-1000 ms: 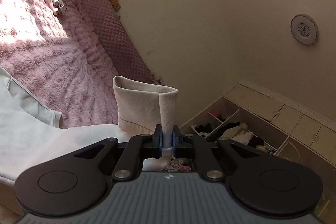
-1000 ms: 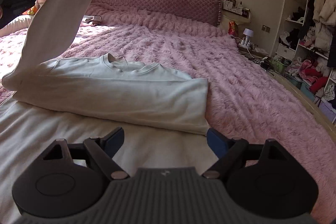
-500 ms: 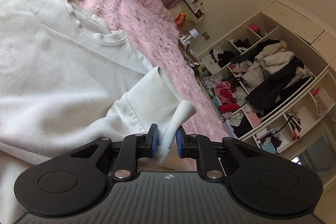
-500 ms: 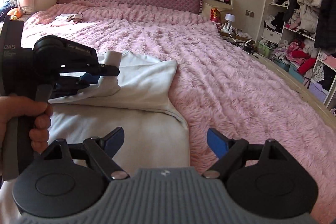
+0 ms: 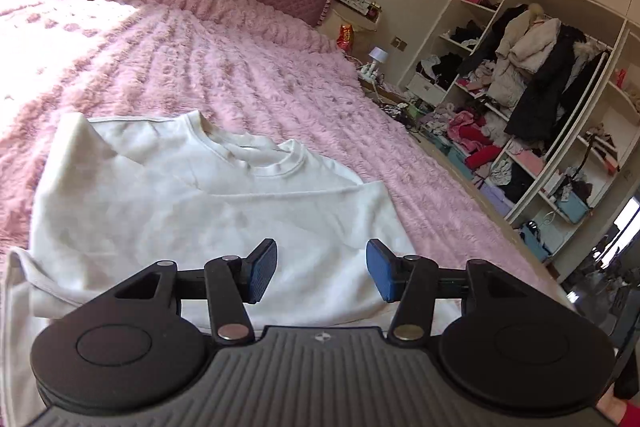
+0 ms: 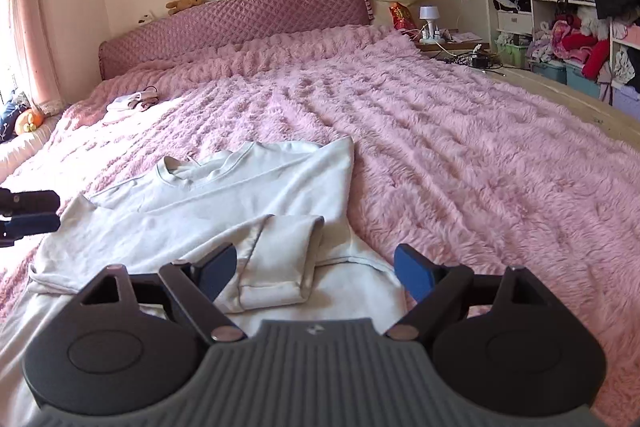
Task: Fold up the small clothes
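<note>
The big pink fluffy blanket (image 6: 460, 155) is spreading right across the bed, running up to the quilted mauve headboard (image 6: 240, 23) at the far wall. Off to the right, the open wardrobe shelves (image 5: 532, 99) are overflowing with coats and heaped clothes.

On the near part of the blanket the white sweatshirt (image 5: 192, 211) is lying flat, neckline pointing toward the headboard, and it is looking partly folded. One sleeve (image 6: 280, 259) is lying folded across the body, cuff end toward the right-hand edge of the garment, as the right wrist view is showing it.

The left tool (image 5: 320, 271) is hovering just above the sweatshirt's near half; its jaws have just been opening and are standing well apart, with nothing pinched between the blue pads, only cloth lying underneath. In the right wrist view that same left tool is poking in from the left edge.

The right tool (image 6: 316, 271) is also spread wide, holding nothing, and is looking down over the folded sleeve, with the cuff showing in the gap between its fingers; whether the pads are touching the fabric is not clear.

Farther up the bed, a small pale garment (image 6: 132, 103) is sitting near the headboard, well apart from the sweatshirt. A soft toy (image 6: 186, 2) is perching on top of the headboard.
</note>
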Action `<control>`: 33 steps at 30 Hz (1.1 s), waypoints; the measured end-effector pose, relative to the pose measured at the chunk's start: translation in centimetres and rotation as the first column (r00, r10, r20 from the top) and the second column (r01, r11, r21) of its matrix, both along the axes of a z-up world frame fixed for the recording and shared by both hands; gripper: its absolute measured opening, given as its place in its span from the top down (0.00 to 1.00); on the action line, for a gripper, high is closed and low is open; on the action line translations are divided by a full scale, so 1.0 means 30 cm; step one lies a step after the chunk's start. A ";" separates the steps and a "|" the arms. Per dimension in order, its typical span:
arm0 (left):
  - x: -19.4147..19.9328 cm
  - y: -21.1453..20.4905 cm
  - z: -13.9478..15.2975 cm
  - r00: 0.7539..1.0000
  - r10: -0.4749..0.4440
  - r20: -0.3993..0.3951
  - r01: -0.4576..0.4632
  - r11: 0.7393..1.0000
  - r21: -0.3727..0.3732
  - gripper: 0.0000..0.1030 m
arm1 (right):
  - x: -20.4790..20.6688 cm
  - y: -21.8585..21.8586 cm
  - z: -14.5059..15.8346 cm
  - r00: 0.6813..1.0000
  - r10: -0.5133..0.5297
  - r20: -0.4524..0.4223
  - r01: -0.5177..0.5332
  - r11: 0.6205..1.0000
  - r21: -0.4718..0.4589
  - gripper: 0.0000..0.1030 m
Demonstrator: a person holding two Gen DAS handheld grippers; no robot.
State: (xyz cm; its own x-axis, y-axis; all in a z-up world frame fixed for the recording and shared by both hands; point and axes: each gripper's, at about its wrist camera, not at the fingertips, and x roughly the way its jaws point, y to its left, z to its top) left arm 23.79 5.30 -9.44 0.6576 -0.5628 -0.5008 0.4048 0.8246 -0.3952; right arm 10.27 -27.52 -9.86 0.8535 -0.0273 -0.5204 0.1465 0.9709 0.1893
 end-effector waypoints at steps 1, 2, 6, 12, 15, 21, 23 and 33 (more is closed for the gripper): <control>0.000 0.049 -0.003 0.999 0.033 0.022 -0.035 0.994 0.100 0.42 | 0.028 -0.004 -0.008 1.000 0.008 -0.010 -0.008 0.999 0.032 0.21; 0.001 0.079 -0.011 0.998 0.048 0.039 -0.054 0.982 0.178 0.42 | 0.060 -0.010 -0.020 1.000 0.016 -0.020 -0.014 0.998 0.064 0.21; -0.014 0.152 -0.072 0.989 0.068 0.132 -0.131 0.819 0.558 0.42 | 0.169 -0.024 -0.062 0.999 -0.003 -0.047 0.009 0.991 0.137 0.24; 0.005 0.174 -0.163 0.990 0.032 0.135 -0.119 0.697 0.707 0.42 | 0.288 -0.033 -0.111 0.994 -0.026 -0.102 0.043 0.984 0.173 0.24; 0.013 0.157 -0.187 0.981 -0.015 0.192 -0.140 0.629 0.765 0.42 | 0.300 -0.023 -0.118 0.994 -0.016 -0.111 0.034 0.986 0.164 0.24; 0.067 0.115 -0.244 0.975 -0.152 0.162 -0.060 0.521 0.852 0.53 | 0.304 -0.006 -0.141 0.992 -0.005 -0.129 0.023 0.991 0.133 0.24; 0.071 0.109 -0.259 0.970 -0.196 0.141 -0.022 0.510 0.860 0.63 | 0.303 -0.010 -0.147 0.991 -0.008 -0.131 0.027 0.990 0.141 0.25; 0.051 0.098 -0.277 0.955 -0.246 0.165 -0.005 0.542 0.840 0.97 | 0.340 0.003 -0.167 0.988 0.016 -0.156 0.006 0.990 0.141 0.96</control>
State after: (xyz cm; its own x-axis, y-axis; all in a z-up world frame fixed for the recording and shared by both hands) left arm 25.32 8.24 -17.74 0.7792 -0.0644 -0.6234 0.4993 0.6650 0.5554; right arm 20.46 -27.44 -14.86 0.7610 0.0595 -0.6460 0.1806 0.9370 0.2991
